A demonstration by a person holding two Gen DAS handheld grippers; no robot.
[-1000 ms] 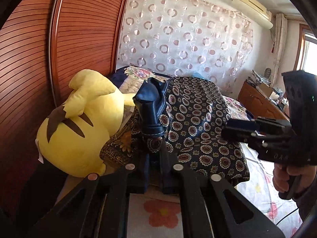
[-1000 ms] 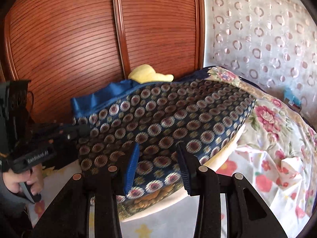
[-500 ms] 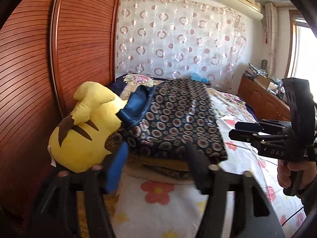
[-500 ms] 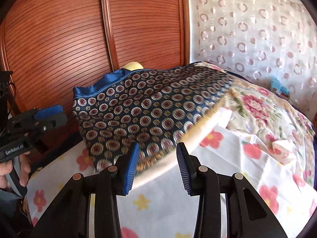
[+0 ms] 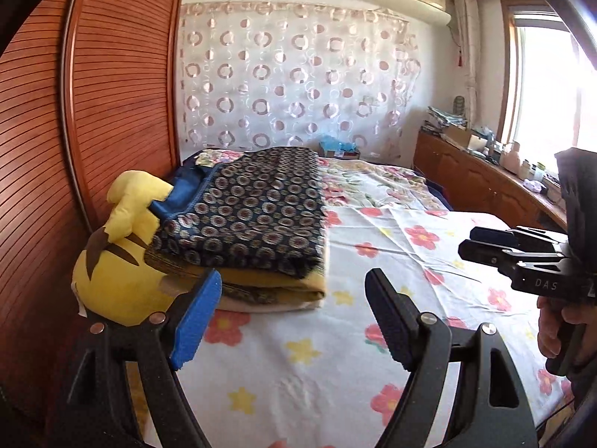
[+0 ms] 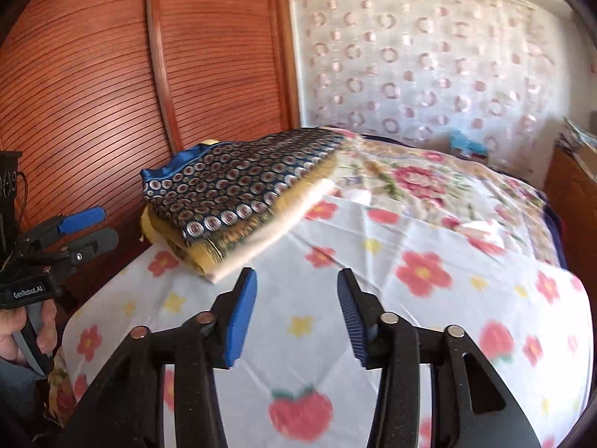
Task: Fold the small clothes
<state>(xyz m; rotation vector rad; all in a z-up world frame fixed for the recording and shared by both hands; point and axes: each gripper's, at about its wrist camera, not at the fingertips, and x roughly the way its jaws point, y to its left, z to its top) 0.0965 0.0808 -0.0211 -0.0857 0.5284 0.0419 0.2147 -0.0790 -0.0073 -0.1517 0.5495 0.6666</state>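
A folded dark blue garment with a circle pattern lies on top of a stack of folded yellow and cream cloths on the bed, by the wooden wardrobe. It also shows in the right wrist view. My left gripper is open and empty, held back from the stack above the floral sheet. My right gripper is open and empty, also back from the stack. Each gripper shows in the other's view, the right one and the left one.
A yellow plush toy sits left of the stack against the wooden wardrobe. The floral bedsheet covers the bed. A wooden cabinet with clutter runs along the right wall under the window. A patterned curtain hangs behind.
My left gripper opened and let go of the blue garment's edge, which now lies flat on the stack. Both grippers have pulled back from the stack.
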